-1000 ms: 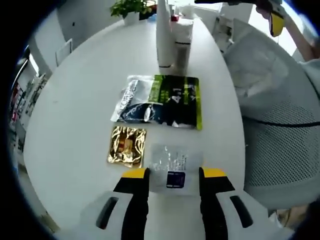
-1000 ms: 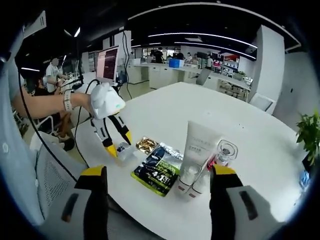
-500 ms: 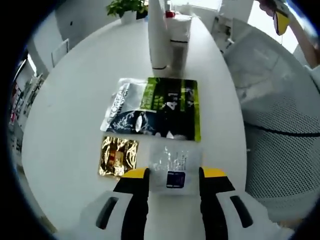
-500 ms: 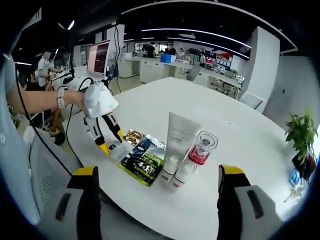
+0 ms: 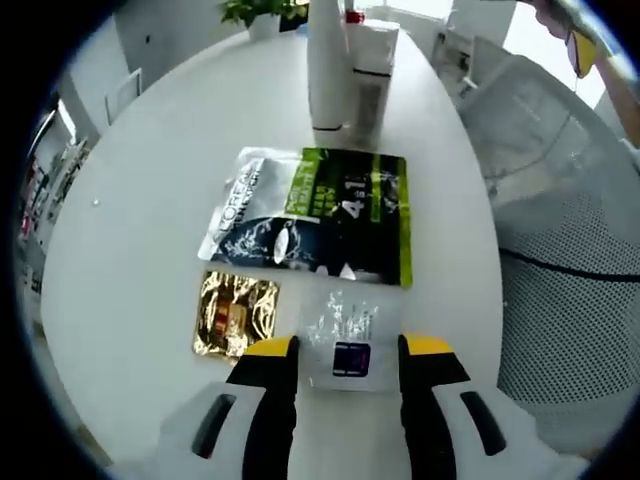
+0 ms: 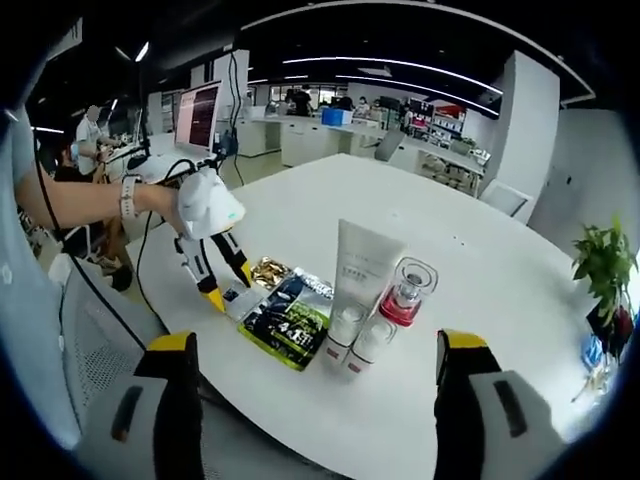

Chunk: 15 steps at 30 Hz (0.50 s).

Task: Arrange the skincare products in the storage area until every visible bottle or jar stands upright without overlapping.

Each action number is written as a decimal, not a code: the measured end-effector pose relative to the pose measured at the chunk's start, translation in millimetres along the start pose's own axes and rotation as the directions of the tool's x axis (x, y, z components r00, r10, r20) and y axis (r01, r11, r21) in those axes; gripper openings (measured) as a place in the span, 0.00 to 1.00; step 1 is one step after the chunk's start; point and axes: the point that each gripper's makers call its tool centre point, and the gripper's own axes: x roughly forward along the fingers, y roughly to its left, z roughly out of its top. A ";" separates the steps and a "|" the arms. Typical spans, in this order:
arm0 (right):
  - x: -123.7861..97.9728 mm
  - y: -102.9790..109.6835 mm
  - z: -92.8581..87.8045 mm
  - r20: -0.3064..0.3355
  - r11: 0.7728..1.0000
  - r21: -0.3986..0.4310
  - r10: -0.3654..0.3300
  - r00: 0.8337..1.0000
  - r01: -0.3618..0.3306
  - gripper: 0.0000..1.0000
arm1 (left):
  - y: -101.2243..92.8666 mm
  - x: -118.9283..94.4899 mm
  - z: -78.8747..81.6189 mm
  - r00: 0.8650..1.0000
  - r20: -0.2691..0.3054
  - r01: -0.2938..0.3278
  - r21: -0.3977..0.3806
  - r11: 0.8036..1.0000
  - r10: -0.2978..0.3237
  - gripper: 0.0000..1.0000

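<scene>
The left gripper is hovering low over the white table, jaws spread wide to either side of a small clear sachet that is lying flat between the yellow tips; whether the tips are touching it cannot be told. A gold sachet is lying just beside the clear one, and a larger green-and-black pouch is lying flat beyond both. Past the pouch, a white tube is standing upright on its cap beside a second white tube. In the right gripper view, the right gripper is hanging wide open with nothing between its jaws, well apart from the products, and a clear red-capped bottle is standing next to the tubes.
</scene>
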 end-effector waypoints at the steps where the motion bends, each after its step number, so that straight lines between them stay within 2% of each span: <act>1: 0.4 0.4 -0.6 -0.001 1.000 0.000 0.001 1.000 -0.001 0.99 | -0.3 0.0 0.0 1.000 0.000 -0.002 -0.006 1.000 0.002 0.37; 11: 1.4 2.9 -2.1 0.000 1.000 -0.003 0.006 1.000 -0.006 0.99 | -4.5 0.7 1.5 1.000 0.017 -0.010 0.021 1.000 0.010 0.43; 15: 1.3 3.9 -2.0 0.001 1.000 -0.007 0.005 1.000 -0.005 0.99 | -2.1 -1.9 1.0 0.999 0.023 -0.036 0.022 0.999 0.035 0.48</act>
